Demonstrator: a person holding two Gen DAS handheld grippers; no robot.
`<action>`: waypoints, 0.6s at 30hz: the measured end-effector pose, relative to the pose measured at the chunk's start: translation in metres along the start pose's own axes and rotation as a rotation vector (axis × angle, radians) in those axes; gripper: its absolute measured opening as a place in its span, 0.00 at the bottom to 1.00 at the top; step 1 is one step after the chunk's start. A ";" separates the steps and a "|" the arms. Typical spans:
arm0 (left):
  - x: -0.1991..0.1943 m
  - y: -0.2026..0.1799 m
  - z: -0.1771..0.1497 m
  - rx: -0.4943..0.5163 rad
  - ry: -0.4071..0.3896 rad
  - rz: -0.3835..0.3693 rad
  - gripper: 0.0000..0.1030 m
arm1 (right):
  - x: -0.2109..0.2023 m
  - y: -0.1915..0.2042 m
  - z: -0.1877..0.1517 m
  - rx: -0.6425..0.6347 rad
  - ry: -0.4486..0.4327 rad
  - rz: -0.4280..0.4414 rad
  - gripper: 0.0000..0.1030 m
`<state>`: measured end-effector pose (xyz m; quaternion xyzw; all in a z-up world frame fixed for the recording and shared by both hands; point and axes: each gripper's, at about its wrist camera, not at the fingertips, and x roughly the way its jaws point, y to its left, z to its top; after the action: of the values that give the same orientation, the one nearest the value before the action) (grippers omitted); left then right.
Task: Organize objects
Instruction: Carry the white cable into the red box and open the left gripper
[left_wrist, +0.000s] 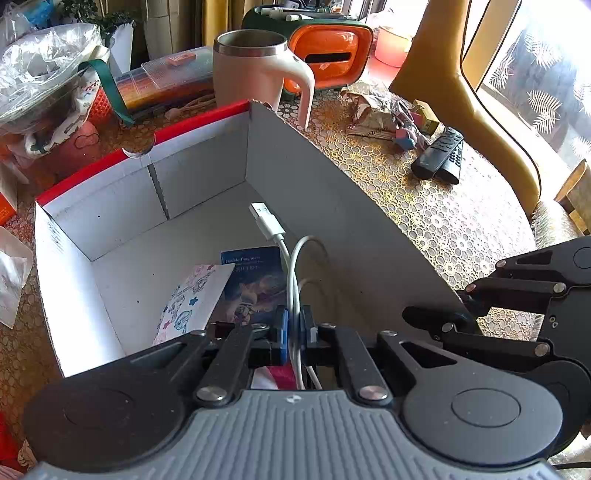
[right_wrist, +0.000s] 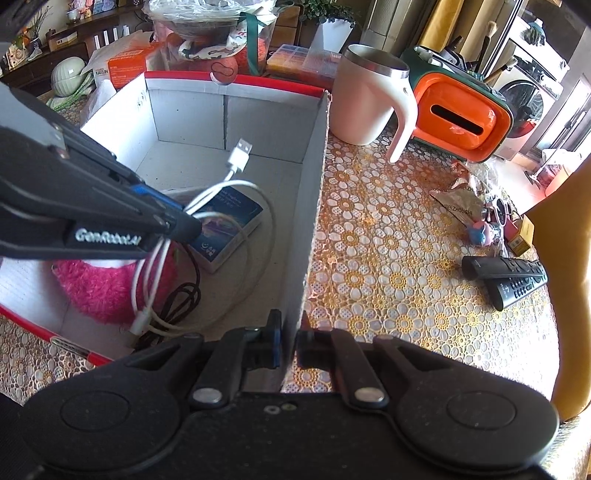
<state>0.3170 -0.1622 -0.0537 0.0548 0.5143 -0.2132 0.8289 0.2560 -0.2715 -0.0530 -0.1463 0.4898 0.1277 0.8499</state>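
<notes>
My left gripper (left_wrist: 294, 332) is shut on a white USB cable (left_wrist: 291, 280) and holds it inside a white cardboard box (left_wrist: 207, 177) with a red rim. The cable's plug (left_wrist: 260, 214) points up and away. In the right wrist view the left gripper (right_wrist: 184, 225) hangs over the box with the cable (right_wrist: 236, 184) looping down. My right gripper (right_wrist: 290, 343) is shut on the box's right wall (right_wrist: 314, 206) near its front corner. It also shows in the left wrist view (left_wrist: 436, 321).
In the box lie a blue booklet (right_wrist: 229, 225), a pink fluffy item (right_wrist: 110, 288), a black cable (right_wrist: 181, 302) and a patterned card (left_wrist: 195, 299). On the lace tablecloth stand a beige mug (right_wrist: 365, 99), an orange appliance (right_wrist: 458, 118), two black remotes (right_wrist: 509, 277), wrappers (right_wrist: 465, 195) and small toys (right_wrist: 484, 232).
</notes>
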 end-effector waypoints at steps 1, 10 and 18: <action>0.001 0.000 -0.001 0.001 0.004 0.000 0.05 | 0.000 0.000 0.000 -0.001 0.000 0.000 0.06; 0.000 0.004 -0.006 0.003 0.001 0.033 0.52 | 0.000 0.001 0.000 -0.001 0.002 -0.006 0.06; -0.025 0.010 -0.010 -0.014 -0.050 0.015 0.58 | 0.000 0.001 0.000 0.001 0.003 -0.006 0.06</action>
<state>0.3037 -0.1428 -0.0380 0.0475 0.4942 -0.2048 0.8435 0.2558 -0.2706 -0.0536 -0.1475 0.4906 0.1246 0.8497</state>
